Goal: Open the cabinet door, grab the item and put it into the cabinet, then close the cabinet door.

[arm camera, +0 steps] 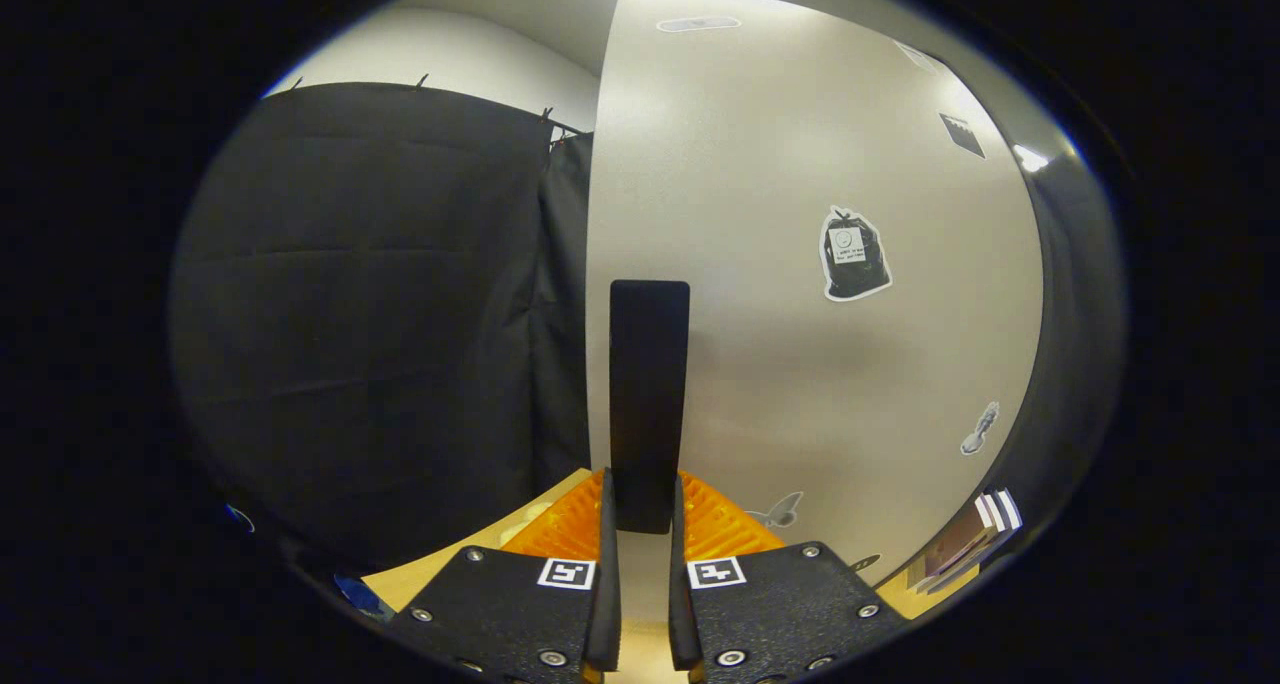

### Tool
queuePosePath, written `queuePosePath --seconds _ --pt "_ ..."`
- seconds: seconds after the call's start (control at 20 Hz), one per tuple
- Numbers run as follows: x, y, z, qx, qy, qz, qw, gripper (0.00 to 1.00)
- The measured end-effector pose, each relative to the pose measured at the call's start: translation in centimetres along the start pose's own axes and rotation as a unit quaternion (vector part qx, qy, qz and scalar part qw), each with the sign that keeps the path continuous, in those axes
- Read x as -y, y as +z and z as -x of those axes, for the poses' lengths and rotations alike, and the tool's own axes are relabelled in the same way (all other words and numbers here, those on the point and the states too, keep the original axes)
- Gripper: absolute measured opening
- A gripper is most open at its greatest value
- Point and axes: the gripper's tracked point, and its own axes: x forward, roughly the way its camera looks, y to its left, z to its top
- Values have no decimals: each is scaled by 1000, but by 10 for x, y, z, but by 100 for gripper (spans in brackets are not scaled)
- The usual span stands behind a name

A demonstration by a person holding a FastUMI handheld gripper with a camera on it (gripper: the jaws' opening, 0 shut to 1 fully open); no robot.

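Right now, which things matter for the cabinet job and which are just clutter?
Job:
- cabinet door
- black handle, gripped between the gripper fingers

Lying about:
- stickers on the door, e.g. bin-bag sticker
- stacked books beside the door

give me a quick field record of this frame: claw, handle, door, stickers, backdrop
claw: claw closed around the lower end of the black door handle, one finger on each side
handle: upright flat black bar on the cabinet door, near its left edge
door: pale grey cabinet door, right in front of the claw
stickers: trash bag sticker right of the handle; smaller stickers lower down
backdrop: black cloth left of the door
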Motion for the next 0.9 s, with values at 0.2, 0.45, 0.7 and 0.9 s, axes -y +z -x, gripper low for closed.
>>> queuePosePath --seconds 0.2,0.45,0.7,0.9 --pt "3 -1 11 -3 50 6 999 19" --pt "9 -4 20 -9 120 4 993 19" --pt "19 -7 32 -10 184 8 983 19" --pt "30 -9 39 -7 211 6 977 19"
